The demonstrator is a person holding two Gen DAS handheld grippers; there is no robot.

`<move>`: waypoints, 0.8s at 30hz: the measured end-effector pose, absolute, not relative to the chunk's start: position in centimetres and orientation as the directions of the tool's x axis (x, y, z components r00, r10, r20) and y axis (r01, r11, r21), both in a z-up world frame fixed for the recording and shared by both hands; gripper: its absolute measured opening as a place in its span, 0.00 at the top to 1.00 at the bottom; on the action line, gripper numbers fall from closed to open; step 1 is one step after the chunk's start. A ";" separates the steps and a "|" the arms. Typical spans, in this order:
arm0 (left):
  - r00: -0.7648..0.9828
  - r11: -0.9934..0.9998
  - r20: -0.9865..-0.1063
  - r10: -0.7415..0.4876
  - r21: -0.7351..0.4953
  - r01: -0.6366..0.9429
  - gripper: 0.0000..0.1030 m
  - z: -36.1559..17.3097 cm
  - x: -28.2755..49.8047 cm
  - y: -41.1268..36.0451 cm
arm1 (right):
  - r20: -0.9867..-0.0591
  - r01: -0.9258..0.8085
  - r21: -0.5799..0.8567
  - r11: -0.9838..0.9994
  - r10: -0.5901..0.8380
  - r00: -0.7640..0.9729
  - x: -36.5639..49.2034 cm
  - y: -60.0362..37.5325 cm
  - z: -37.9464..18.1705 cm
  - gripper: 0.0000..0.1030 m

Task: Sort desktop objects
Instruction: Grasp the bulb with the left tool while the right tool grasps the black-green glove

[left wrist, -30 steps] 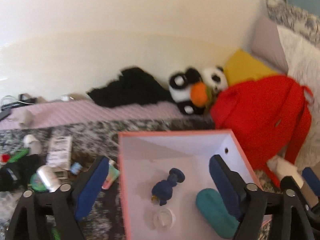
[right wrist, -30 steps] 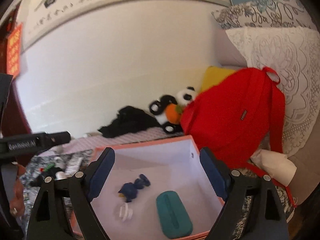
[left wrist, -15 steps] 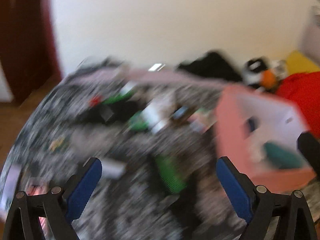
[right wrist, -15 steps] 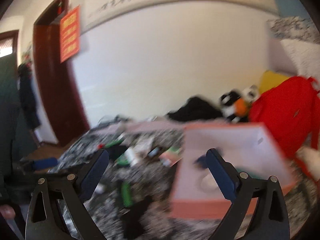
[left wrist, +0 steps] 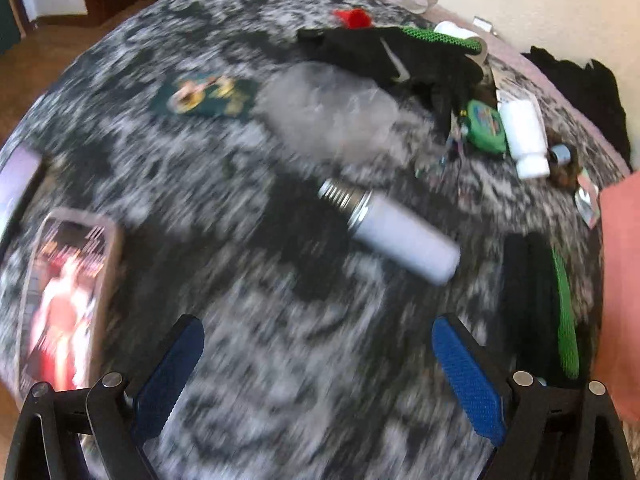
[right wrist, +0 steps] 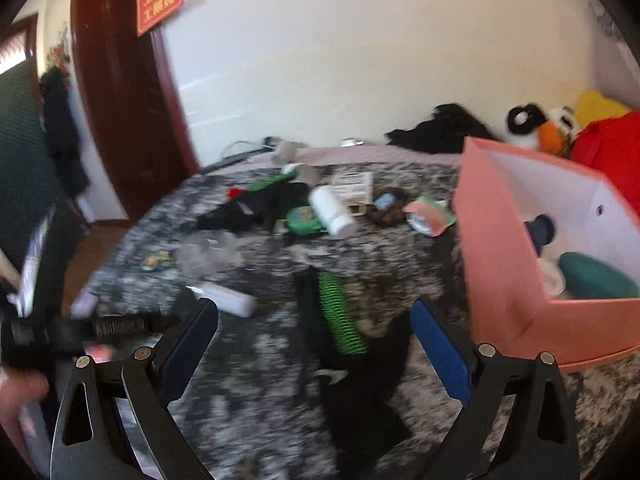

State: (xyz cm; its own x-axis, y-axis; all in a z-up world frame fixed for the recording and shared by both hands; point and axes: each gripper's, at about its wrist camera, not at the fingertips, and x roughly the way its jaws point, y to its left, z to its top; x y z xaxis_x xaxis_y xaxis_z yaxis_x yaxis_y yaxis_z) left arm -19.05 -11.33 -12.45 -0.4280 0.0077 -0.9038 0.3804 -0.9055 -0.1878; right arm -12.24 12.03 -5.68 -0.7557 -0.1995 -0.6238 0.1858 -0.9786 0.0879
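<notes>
My left gripper (left wrist: 318,364) is open and empty, pointing steeply down at the mottled black-and-white cloth (left wrist: 248,412). Just beyond its fingertips lies a white cylinder bottle (left wrist: 392,232) with a threaded metal neck. My right gripper (right wrist: 314,344) is also open and empty; a black glove with a green ribbed cuff (right wrist: 340,312) lies ahead between its fingers. The pink box (right wrist: 500,260) stands to the right, holding a teal case (right wrist: 596,276) and a dark blue object (right wrist: 540,232). The picture is motion-blurred.
Further back lie another black glove (left wrist: 392,56), a green round tin (left wrist: 486,126), a white bottle (left wrist: 524,136), a clear plastic bag (left wrist: 328,108) and a green card (left wrist: 204,96). A picture card (left wrist: 64,300) lies at the left. A hand (right wrist: 20,396) holds the other gripper.
Both views have swung left and down, away from the inside of the pink box and onto the cluttered cloth. The box now sits at the right edge. Both grippers stay open.
</notes>
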 end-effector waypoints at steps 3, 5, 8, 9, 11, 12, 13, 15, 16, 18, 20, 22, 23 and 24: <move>-0.404 -0.885 -0.910 0.094 -0.262 0.385 0.07 -13.0 -21.3 -10.5 | -0.680 0.178 0.047 -0.983 -0.161 -0.715 -13.1 12.3 -7.7 0.04; -0.390 -0.866 -0.913 0.121 -0.289 0.409 0.07 -13.5 -22.2 -10.4 | -0.697 0.174 0.036 -0.984 -0.150 -0.701 -13.6 12.5 -8.5 0.04; -0.371 -0.834 -0.920 0.129 -0.303 0.461 0.07 -14.4 -23.4 -10.4 | -0.698 0.184 0.017 -0.983 -0.143 -0.702 -14.0 12.4 -8.9 0.04; -0.366 -0.820 -0.921 0.132 -0.308 0.482 0.07 -14.7 -23.8 -10.6 | -0.699 0.189 0.010 -0.982 -0.142 -0.701 -14.0 12.4 -9.1 0.04; -0.357 -0.789 -0.923 0.141 -0.323 0.522 0.08 -15.3 -24.4 -11.2 | -0.705 0.204 -0.003 -0.979 -0.143 -0.695 -14.0 12.3 -9.5 0.04; -0.354 -0.772 -0.924 0.147 -0.330 0.542 0.08 -15.5 -24.8 -11.4 | -0.707 0.214 -0.010 -0.977 -0.144 -0.693 -14.0 12.2 -9.6 0.04; -0.351 -0.756 -0.924 0.150 -0.336 0.561 0.08 -15.8 -25.1 -11.7 | -0.708 0.223 -0.019 -0.975 -0.144 -0.691 -13.9 12.1 -9.8 0.04; -0.353 -0.745 -0.927 0.128 -0.325 0.582 0.08 -16.0 -25.7 -11.6 | -0.707 0.240 -0.048 -0.969 -0.137 -0.694 -13.7 11.9 -9.9 0.04; -0.355 -0.743 -0.928 0.115 -0.317 0.589 0.08 -16.1 -26.1 -11.5 | -0.706 0.248 -0.061 -0.967 -0.134 -0.696 -13.6 11.8 -10.0 0.04; -0.357 -0.751 -0.930 0.085 -0.295 0.591 0.08 -16.2 -26.7 -11.0 | -0.707 0.259 -0.074 -0.963 -0.133 -0.694 -13.5 11.9 -10.2 0.05; -0.352 -0.776 -0.935 0.040 -0.251 0.578 0.13 -16.3 -27.3 -10.1 | -0.714 0.263 -0.076 -0.962 -0.131 -0.687 -13.6 12.2 -10.4 0.05; -0.339 -0.802 -0.941 -0.015 -0.191 0.567 0.29 -16.4 -27.8 -9.1 | -0.725 0.255 -0.067 -0.965 -0.129 -0.677 -14.0 12.6 -10.6 0.05; -0.342 -0.816 -0.939 -0.037 -0.169 0.553 0.37 -16.2 -27.9 -8.6 | -0.730 0.251 -0.062 -0.966 -0.128 -0.672 -14.2 12.8 -10.7 0.05; -0.345 -0.829 -0.937 -0.056 -0.149 0.540 0.51 -16.1 -28.0 -8.1 | -0.736 0.246 -0.053 -0.968 -0.129 -0.665 -14.4 13.1 -10.9 0.05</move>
